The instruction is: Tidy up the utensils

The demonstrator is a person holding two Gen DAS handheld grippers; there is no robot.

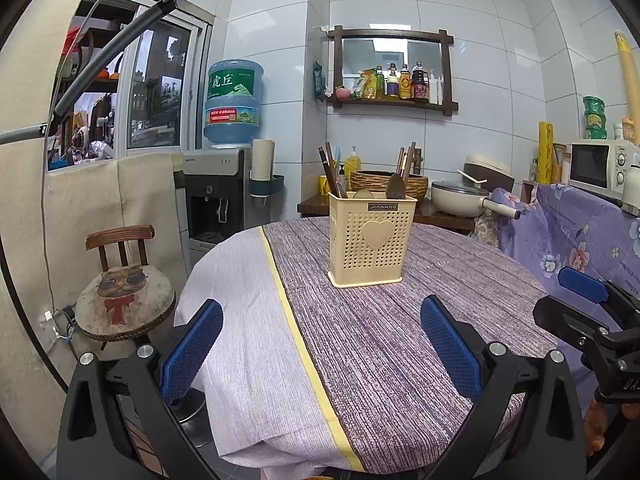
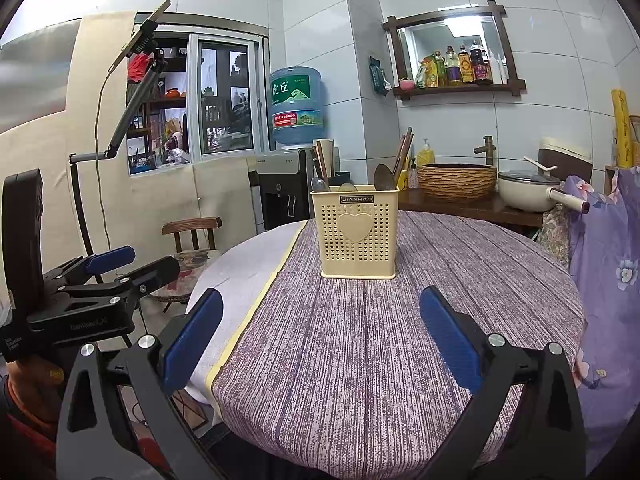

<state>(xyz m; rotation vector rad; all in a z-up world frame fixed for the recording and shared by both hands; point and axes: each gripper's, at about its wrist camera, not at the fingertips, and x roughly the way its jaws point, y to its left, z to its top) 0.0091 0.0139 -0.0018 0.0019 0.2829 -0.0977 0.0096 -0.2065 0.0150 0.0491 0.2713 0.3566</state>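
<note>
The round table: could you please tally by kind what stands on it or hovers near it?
Utensil holder: 1
Hand-held grippers: 2 (left hand-held gripper, right hand-held gripper)
Total: 3

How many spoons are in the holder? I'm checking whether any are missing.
3 spoons show in the cream holder: one at the left end, one low in the middle, one tall on the right. Others may be hidden behind the wall.
</note>
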